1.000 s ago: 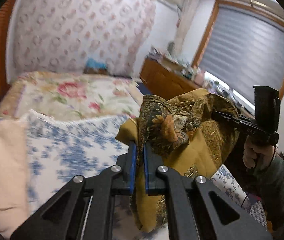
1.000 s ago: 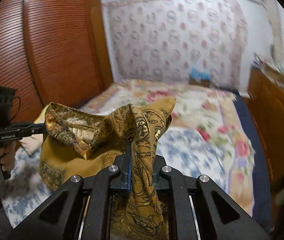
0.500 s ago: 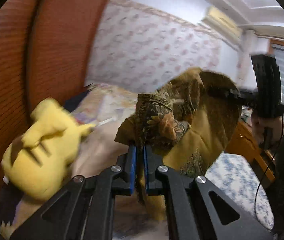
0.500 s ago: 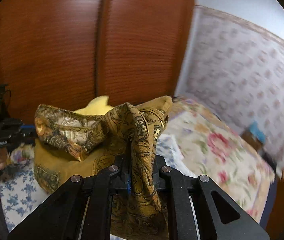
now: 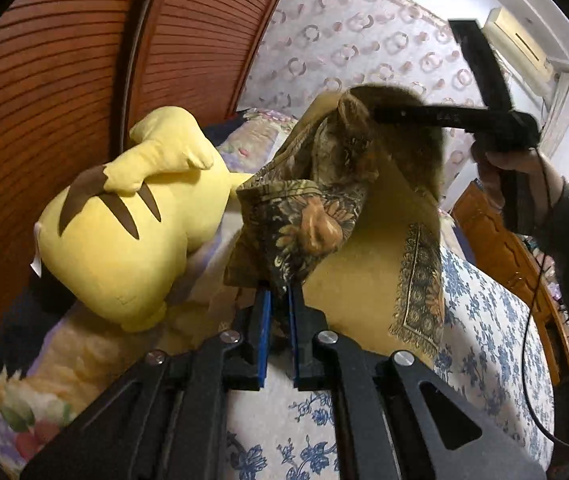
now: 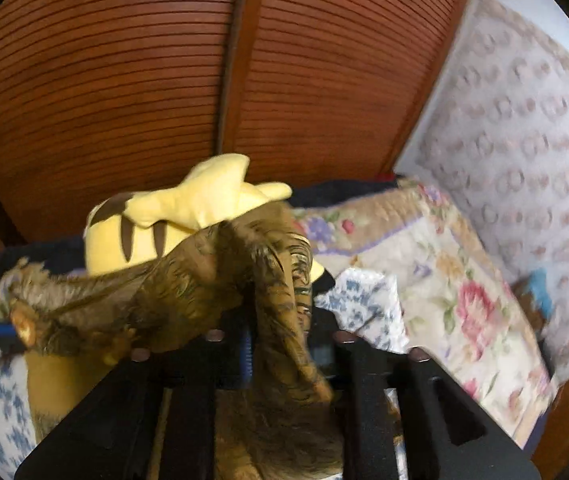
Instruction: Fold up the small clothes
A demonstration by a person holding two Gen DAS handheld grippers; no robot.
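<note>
From my left wrist camera, my left gripper (image 5: 279, 308) is almost closed, and its blue pads (image 5: 264, 332) pinch a bunched edge of the cloth (image 5: 364, 280). The cloth is mustard yellow with a dark flower border. It is held up in the air above the bed (image 5: 484, 344), which has a white cover with blue flowers. The cloth stretches from my left gripper up to my right gripper (image 5: 376, 114), which I see on the right side of this view at the top edge of the cloth. My right hand (image 5: 520, 184) holds the handle of that tool. To the left of the cloth, a yellow plush toy (image 5: 124, 240) with brown stripes lies on the bed, in front of a brown slatted wardrobe (image 5: 84, 80).

From my right wrist camera, the picture is blurred. The jaws of my right gripper (image 6: 284, 344) are opening. A fold of the cloth (image 6: 276, 280) hangs between them, and I cannot tell if the pads press on it. The rest of the cloth goes to the left, in front of the plush toy (image 6: 188, 208). A quilt with pink flowers (image 6: 464, 300) lies to the right.
</note>
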